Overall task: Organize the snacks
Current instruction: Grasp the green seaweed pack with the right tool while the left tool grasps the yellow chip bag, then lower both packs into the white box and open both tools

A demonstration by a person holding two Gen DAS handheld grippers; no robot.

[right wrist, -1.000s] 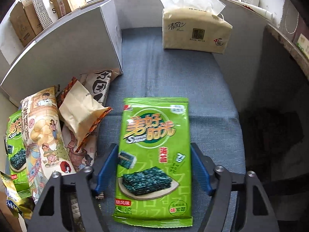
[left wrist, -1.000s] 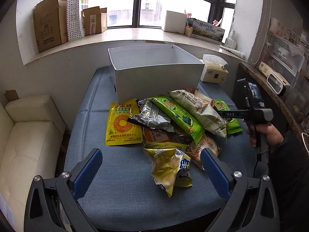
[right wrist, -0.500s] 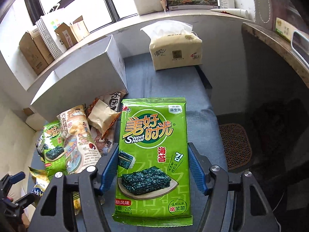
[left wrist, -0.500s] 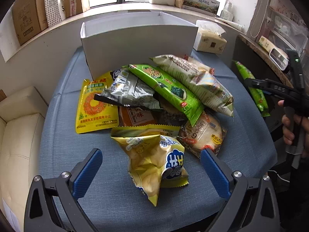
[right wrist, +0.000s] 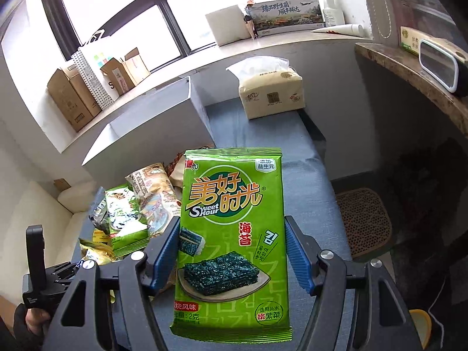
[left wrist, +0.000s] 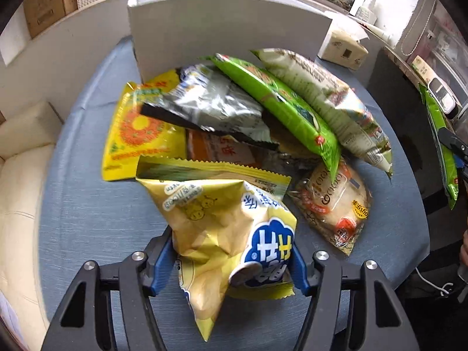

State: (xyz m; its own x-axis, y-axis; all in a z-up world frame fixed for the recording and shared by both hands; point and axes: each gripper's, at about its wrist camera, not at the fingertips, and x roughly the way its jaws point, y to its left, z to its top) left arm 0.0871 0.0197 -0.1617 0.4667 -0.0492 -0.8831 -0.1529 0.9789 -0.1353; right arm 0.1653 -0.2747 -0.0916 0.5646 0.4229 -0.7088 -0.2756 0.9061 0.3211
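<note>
Between the blue pads of your left gripper [left wrist: 231,263] sat a puffy yellow crinkly chip bag with a blue and white badge [left wrist: 222,234]. The jaws had just been closing, and both pads pressed on the sides of the bag. The bag lay on the blue cloth table top [left wrist: 87,210], at the near edge of the snack pile.

Behind it were more packs, all heaped together. A flat yellow pouch with an orange sun picture [left wrist: 137,128] lay on the left. A shiny silver foil pack [left wrist: 210,105] lay partly over it. A long bright green seaweed pack [left wrist: 280,108] leaned across the pile, and a long pale printed bag [left wrist: 321,96] lay just beside it. A clear round bread pack with orange print [left wrist: 333,199] rested on the right. Behind the pile stood a big white cardboard box [left wrist: 228,38].

Your right gripper [right wrist: 232,251] held a flat green seaweed packet with yellow letters [right wrist: 231,234] by its two side edges. The packet was up in the air, above the table. A cream soft pack of tissues [right wrist: 270,90] sat at the far end of the table, beside the white box. Brown cardboard boxes [right wrist: 73,99] stood on the white window sill [right wrist: 263,46].
</note>
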